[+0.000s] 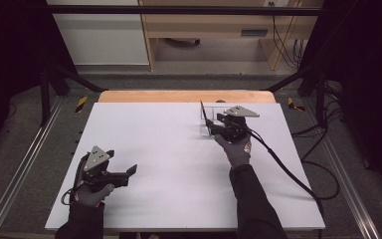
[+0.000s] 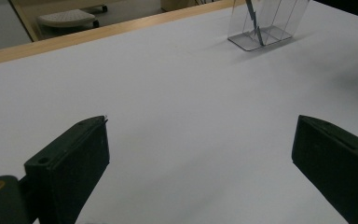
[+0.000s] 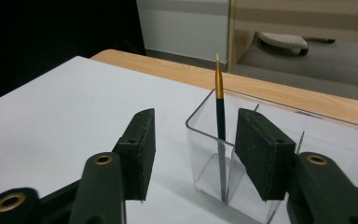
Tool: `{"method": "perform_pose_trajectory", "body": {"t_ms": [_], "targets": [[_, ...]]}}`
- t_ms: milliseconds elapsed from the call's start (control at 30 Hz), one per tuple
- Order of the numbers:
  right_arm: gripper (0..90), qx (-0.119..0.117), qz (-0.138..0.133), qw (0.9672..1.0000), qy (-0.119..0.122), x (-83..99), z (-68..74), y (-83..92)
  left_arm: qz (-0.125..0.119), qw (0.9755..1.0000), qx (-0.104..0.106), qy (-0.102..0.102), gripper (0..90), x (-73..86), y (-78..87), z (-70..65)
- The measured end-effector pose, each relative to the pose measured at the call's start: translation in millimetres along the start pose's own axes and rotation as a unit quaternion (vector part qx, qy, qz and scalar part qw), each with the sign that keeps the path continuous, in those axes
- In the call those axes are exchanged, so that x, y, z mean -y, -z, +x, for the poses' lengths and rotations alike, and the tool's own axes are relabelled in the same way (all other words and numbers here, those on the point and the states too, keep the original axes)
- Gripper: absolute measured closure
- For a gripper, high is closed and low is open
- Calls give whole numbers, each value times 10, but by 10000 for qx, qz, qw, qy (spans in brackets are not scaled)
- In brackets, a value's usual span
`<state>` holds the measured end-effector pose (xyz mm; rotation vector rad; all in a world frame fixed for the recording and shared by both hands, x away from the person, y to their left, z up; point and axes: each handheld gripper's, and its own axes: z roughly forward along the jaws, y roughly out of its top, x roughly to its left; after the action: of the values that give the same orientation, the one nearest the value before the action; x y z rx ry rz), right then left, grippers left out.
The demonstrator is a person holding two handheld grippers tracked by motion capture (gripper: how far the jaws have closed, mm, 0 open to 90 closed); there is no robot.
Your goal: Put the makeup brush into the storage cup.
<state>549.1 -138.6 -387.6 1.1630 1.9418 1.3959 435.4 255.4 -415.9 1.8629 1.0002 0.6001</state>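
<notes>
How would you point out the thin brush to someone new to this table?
Start at the white table top and go to its far right part, where a clear plastic box stands. Upright inside is the thin black brush, marked by its gold collar and pale tip, just ahead of the right tongs.

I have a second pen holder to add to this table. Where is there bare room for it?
The white table top is bare between the left gripper and the right gripper, and along the far left toward the wooden edge. It is crowded only at the far right, where the clear holder with its brush stands beside the open right gripper.
</notes>
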Motion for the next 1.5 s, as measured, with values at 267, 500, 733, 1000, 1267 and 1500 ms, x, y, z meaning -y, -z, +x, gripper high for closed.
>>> {"method": "perform_pose_trajectory", "body": {"t_ms": [267,500,733,1000,1267,1500], "targets": [[321,-170,-97,9998,98,61,34,276,24,10000,-13,-6,32,8,-11,-8],[264,-320,-208,9990,214,147,23,523,37,10000,-24,9,32,15,-19,-11],[227,-384,-345,9983,284,285,-21,782,69,10000,-26,10,30,25,-41,-30],[206,-410,-341,9983,254,408,-68,946,91,10000,-31,12,28,34,-56,-36],[168,-458,-198,9979,414,537,-113,1052,73,10000,-40,33,27,38,-49,-26],[138,-357,-184,9986,356,648,-189,1185,63,10000,-56,44,26,46,-46,-18]]}}
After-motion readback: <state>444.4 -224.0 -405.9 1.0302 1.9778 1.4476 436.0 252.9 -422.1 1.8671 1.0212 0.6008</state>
